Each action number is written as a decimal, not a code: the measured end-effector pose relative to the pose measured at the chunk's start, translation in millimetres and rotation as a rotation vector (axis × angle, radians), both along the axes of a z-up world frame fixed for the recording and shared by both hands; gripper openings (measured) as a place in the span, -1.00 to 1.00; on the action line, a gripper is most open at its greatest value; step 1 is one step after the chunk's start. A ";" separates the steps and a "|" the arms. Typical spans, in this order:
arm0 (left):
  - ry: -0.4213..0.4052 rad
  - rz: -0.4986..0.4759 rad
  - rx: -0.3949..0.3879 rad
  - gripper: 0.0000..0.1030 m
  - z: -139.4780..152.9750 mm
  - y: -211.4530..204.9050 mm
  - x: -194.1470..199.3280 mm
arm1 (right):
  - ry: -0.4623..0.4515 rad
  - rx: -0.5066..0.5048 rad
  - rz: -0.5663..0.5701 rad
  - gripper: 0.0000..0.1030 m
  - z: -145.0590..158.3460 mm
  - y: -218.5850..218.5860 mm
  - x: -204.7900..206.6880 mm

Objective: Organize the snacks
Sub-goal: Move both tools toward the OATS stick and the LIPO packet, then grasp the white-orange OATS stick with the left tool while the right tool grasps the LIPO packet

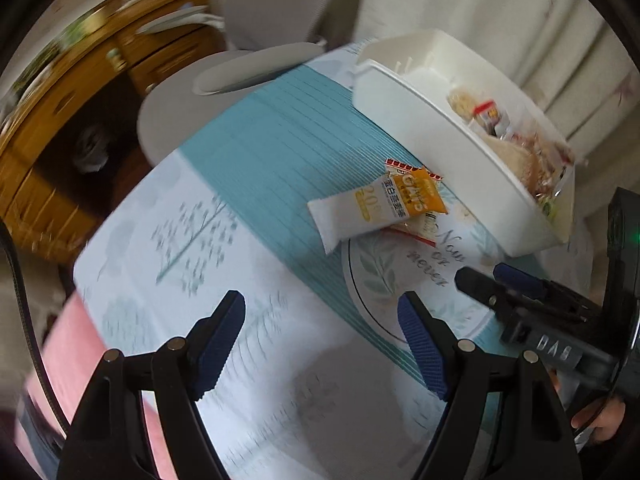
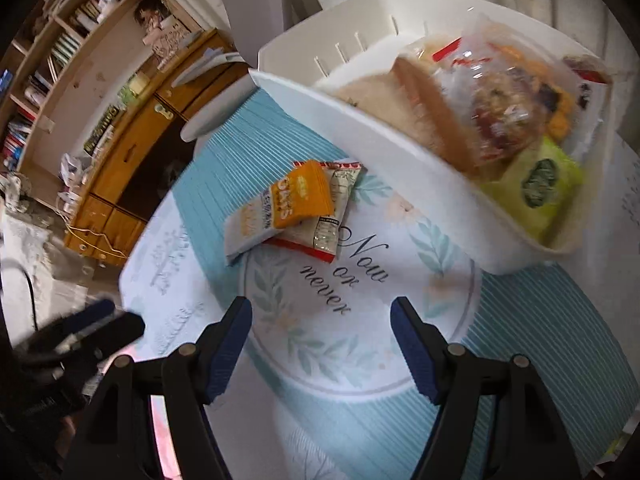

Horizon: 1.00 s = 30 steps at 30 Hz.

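Both pairs of blue-padded fingers stand apart with nothing between them: the left gripper (image 1: 320,344) hangs over the pale, tree-printed part of the cloth on the bench (image 1: 256,136), and the right gripper (image 2: 320,344) over a printed wreath ring whose script reads "Now or never" (image 2: 346,274). The right tool, seen from the left wrist camera, carries grey lettering that looks like "DAS" on its body. Just beyond the motto lies a small heap of snack packets: an orange packet (image 2: 304,196) marked "OATS" lies on top, overlapping a white bar wrapper (image 1: 352,216) with a yellow "20" and Chinese characters too small to read, and beneath both a red-edged clear sachet (image 2: 332,224) with a printed panel that cannot be made out. Touching or just beside the heap stands a white plastic basket (image 2: 384,132) holding bagged bread and snacks, among them a green packet (image 2: 540,188) with a round dark emblem. Behind are a wooden cabinet (image 2: 132,160) and bookshelves (image 2: 60,60).
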<state>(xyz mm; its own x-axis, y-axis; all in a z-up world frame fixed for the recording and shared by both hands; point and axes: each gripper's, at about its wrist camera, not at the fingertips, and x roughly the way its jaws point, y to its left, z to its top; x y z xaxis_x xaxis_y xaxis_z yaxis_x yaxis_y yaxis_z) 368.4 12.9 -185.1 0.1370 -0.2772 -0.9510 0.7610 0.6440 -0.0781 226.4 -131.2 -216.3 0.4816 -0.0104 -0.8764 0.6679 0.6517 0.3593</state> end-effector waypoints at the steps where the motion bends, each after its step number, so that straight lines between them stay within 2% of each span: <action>1: 0.000 -0.031 0.008 0.51 -4.8 -7.7 6.7 | 0.007 -0.012 0.003 0.40 -4.3 0.7 3.5; 10: 0.004 -0.350 0.042 0.51 -34.8 -67.5 25.5 | 0.041 -0.151 0.077 0.40 -29.4 7.5 34.3; 14: 0.028 -0.428 0.066 0.51 -49.7 -86.3 26.9 | 0.050 -0.190 0.097 0.40 -36.5 4.2 43.9; 22: 0.066 -0.488 0.071 0.51 -71.4 -112.2 36.1 | 0.024 -0.261 0.141 0.40 -39.5 -0.8 52.3; 27: 0.052 -0.520 0.080 0.50 -77.0 -127.1 36.8 | -0.006 -0.285 0.163 0.41 -39.6 -5.5 58.4; 30: 0.079 -0.519 0.067 0.50 -80.4 -133.5 41.3 | -0.022 -0.274 0.184 0.39 -40.5 -7.2 60.7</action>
